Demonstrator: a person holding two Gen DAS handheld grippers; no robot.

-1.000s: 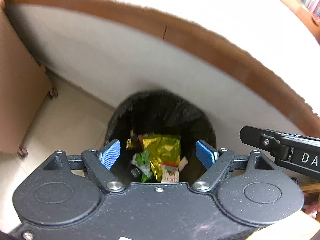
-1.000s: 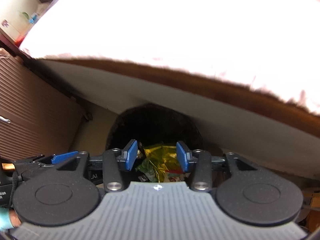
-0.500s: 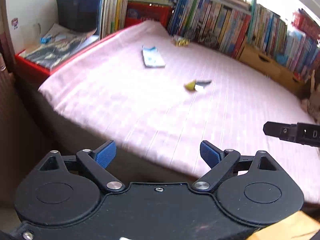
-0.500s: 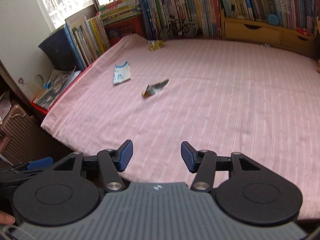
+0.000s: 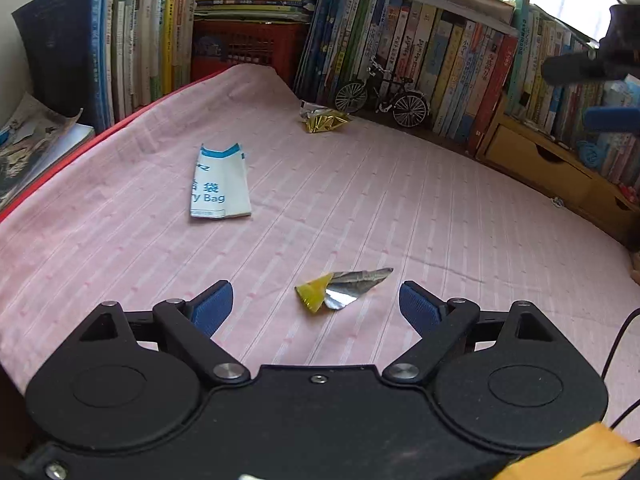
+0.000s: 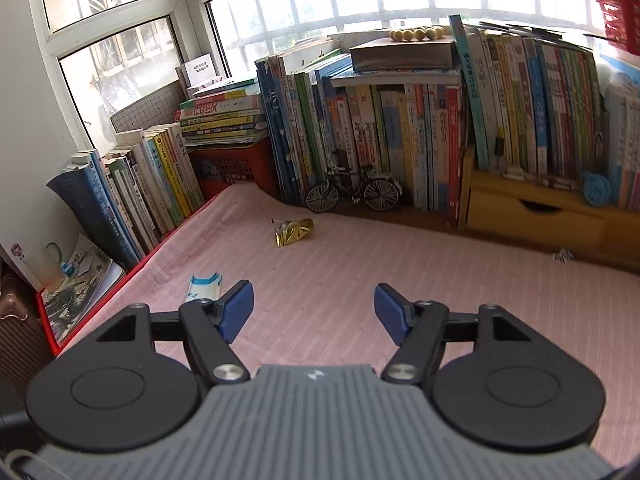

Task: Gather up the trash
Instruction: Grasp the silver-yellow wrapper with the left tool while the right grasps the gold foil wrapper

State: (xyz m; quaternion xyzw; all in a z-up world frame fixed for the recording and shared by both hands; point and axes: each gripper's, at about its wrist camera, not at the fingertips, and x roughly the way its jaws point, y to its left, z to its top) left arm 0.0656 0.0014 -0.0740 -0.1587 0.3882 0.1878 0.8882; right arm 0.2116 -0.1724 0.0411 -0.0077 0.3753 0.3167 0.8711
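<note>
On the pink sheet [image 5: 440,220] lie a torn yellow and silver wrapper [image 5: 340,290], a flat white and blue bag [image 5: 219,184] and a crumpled gold wrapper [image 5: 325,122]. My left gripper [image 5: 316,310] hovers over the torn wrapper, which lies just ahead between the lines of its fingers. Its jaws stand wide, closing slightly, and the pads touch nothing. My right gripper [image 6: 314,314] is opening over bare sheet [image 6: 400,264] with nothing between its fingers. The gold wrapper [image 6: 293,232] lies ahead of it and the bag [image 6: 204,286] to its left.
Rows of upright books [image 6: 400,140] line the bed's far and left sides. A model bicycle [image 6: 352,192], a red crate [image 6: 232,168] and a wooden drawer box [image 6: 532,212] stand along the back. A small crumpled scrap [image 6: 563,257] lies by the drawers.
Both grippers have risen from above a black bin holding wrappers and moved out over the bed. The right jaws have widened.
</note>
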